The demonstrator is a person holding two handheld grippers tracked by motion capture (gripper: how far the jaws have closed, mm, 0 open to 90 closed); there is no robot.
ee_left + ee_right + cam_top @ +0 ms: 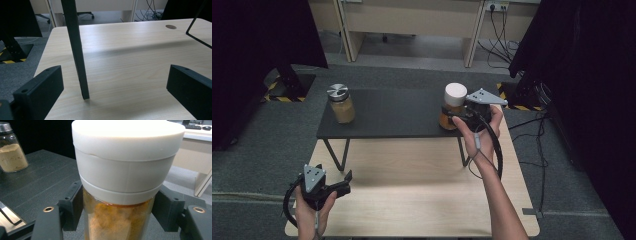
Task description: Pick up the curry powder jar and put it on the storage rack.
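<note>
Closest to us, our right tool (pixel 117 220) is closed on a clear glass jar of orange powder with a tall white plastic lid (pixel 125 170); its black jaws press on the glass from both sides just below the lid. From the high view, that same right tool (pixel 451 120) holds the jar (pixel 454 106) upright at the right end of a low black shelf on thin metal legs (pixel 392 115), which stands on the pale wooden table (pixel 412 190). At the shelf's left end, well apart from our jar, stands a second glass jar of tan powder with a silver metal lid (pixel 341 103). Our left tool (pixel 343 181) hovers low over the table's near left corner with its jaws standing wide apart and nothing between them; through its own view we look past one black shelf leg (pixel 76 50).
</note>
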